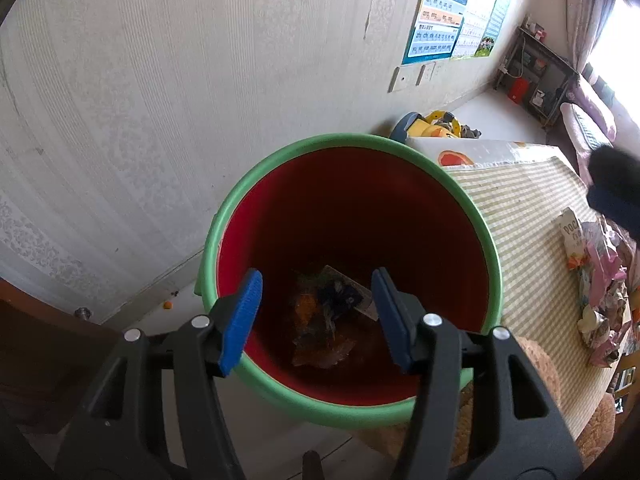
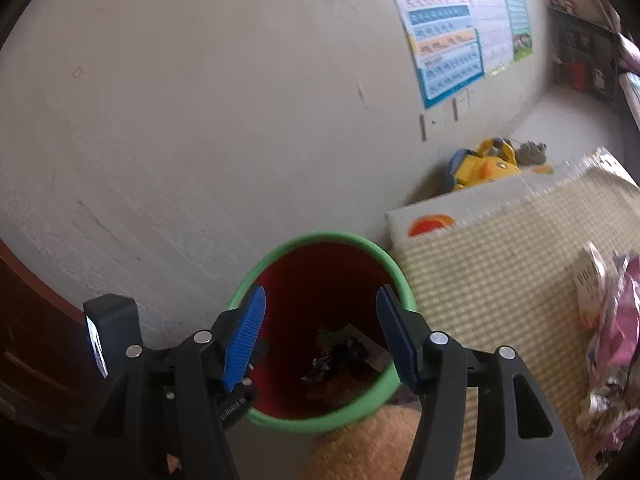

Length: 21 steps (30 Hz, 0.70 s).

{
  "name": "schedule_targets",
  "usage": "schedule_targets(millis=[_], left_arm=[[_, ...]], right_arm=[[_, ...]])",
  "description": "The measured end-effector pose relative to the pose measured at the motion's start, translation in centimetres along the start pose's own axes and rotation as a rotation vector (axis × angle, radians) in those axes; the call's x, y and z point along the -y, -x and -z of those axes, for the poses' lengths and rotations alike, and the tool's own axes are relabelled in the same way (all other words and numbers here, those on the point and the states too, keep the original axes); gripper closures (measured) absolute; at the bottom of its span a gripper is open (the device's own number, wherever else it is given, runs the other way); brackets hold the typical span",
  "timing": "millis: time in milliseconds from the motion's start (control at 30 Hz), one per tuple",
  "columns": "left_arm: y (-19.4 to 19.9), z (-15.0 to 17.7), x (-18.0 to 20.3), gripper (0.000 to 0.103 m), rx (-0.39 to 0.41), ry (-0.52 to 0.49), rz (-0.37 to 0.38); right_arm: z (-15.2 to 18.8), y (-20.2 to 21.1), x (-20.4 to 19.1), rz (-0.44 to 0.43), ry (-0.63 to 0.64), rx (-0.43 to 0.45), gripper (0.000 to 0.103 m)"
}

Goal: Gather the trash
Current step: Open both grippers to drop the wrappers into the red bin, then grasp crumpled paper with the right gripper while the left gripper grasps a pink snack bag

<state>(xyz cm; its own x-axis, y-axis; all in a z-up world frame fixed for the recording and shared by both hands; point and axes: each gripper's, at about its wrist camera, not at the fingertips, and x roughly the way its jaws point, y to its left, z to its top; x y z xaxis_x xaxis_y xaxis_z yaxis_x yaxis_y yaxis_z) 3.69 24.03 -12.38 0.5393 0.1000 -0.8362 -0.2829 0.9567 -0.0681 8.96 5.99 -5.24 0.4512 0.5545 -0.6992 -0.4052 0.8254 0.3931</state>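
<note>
While both grippers (image 1: pixel 316 316) (image 2: pixel 320 336) gape empty, crumpled wrappers (image 1: pixel 328 312) lie inside the bin (image 1: pixel 280 168).

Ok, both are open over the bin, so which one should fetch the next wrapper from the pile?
Probably right: the right hand-held gripper sits higher above the bin, nearer the wrapper pile, and it is empty.
</note>
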Motion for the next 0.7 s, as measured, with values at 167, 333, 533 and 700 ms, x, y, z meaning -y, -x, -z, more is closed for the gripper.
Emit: schedule_targets(millis=[167,333,533,700], left_arm=[[0.6,0.0,1.0,0.048,0.004,-0.019,0.01],[1.6,0.1,2.3,0.047,0.022,-0.048,0.01],[2.6,0.4,4.3,0.047,0.024,-0.08,0.029],[4.0,1.0,7.7,0.047,0.03,-0.156,0.062]], right_arm=[[1.4,3.2,4.6,0.115,-0.062,0.017,0.046],[3.1,8.3,11.3,0.285,-0.164,0.087,0.037],[6.0,13.2,20.9,0.505,-0.343,0.079,0.033],[8.6,12.2,26.1,0.477,-0.475,0.006,0.031]])
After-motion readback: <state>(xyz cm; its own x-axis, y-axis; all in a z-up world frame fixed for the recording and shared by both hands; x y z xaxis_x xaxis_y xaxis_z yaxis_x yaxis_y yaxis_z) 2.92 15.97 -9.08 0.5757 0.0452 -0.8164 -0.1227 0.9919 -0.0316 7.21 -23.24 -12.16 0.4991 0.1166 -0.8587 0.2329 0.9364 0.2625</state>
